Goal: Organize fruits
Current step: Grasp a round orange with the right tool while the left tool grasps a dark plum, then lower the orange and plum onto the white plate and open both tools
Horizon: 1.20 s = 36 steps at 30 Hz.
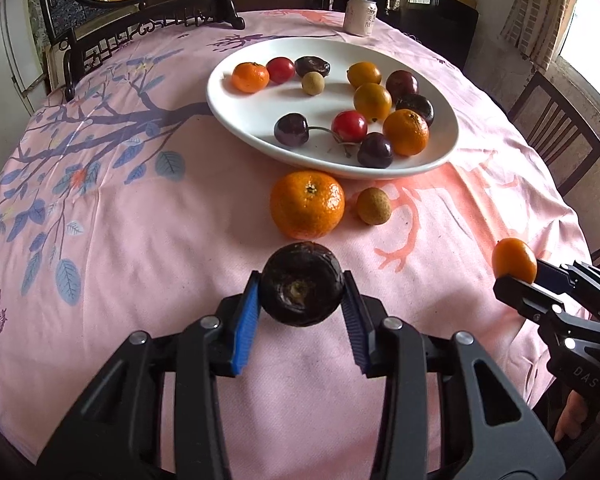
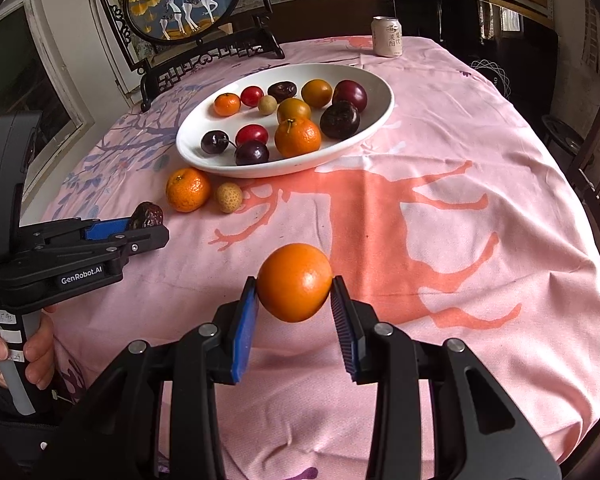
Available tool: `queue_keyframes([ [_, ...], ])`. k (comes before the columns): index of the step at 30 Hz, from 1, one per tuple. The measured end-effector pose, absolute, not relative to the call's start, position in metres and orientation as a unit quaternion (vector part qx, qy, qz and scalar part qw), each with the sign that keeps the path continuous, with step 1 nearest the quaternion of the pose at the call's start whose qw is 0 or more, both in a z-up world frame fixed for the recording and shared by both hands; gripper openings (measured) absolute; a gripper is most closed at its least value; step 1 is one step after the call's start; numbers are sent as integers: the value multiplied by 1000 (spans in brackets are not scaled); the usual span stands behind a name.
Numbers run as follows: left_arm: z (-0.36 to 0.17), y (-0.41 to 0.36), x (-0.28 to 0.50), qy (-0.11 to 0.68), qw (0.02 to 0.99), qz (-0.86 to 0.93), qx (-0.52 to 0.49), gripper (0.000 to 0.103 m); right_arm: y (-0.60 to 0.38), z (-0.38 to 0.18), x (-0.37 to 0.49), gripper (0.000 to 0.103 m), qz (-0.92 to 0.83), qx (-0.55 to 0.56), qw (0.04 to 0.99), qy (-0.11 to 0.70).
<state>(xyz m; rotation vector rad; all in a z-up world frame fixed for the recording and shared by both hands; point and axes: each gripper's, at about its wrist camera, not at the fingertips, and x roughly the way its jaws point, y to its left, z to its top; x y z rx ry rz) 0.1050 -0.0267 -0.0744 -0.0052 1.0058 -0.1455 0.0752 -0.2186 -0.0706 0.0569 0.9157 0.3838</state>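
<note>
My left gripper (image 1: 301,292) is shut on a dark wrinkled date (image 1: 301,284), held above the pink tablecloth; the date also shows in the right wrist view (image 2: 148,215). My right gripper (image 2: 294,286) is shut on a smooth orange kumquat (image 2: 295,281), which also shows in the left wrist view (image 1: 514,260). A white oval plate (image 1: 240,116) (image 2: 380,112) farther back holds several fruits: mandarins, cherries, tomatoes, plums, a date, a longan. On the cloth in front of the plate lie a mandarin (image 1: 307,204) (image 2: 188,189) and a longan (image 1: 374,205) (image 2: 229,197).
A drink can (image 1: 360,15) (image 2: 387,36) stands at the table's far edge. A framed deer screen on a dark stand (image 2: 188,4) stands at the back left. Wooden chairs (image 1: 556,132) stand to the right of the round table.
</note>
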Motion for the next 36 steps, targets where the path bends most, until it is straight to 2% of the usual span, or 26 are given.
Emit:
queue_keyframes([
  [7,-27,-7,112,445,891,-90,-6,40,-213,-50,92,37,199,18,879,433],
  [14,18,0,198,424,904,-60,11,40,-203,-10,166,37,199,2,891,408],
  [21,-25,-15,276,481,875,-61,-8,40,-193,-36,253,37,167,5,879,446],
  [32,-47,-13,294,497,865,-62,-18,41,-188,-48,269,38,160,-5,877,452],
  [34,-43,-12,292,497,865,-68,-27,49,-191,-46,269,46,159,3,879,450],
  [36,-32,-9,283,482,873,-67,-27,59,-197,-38,263,47,153,9,884,442],
])
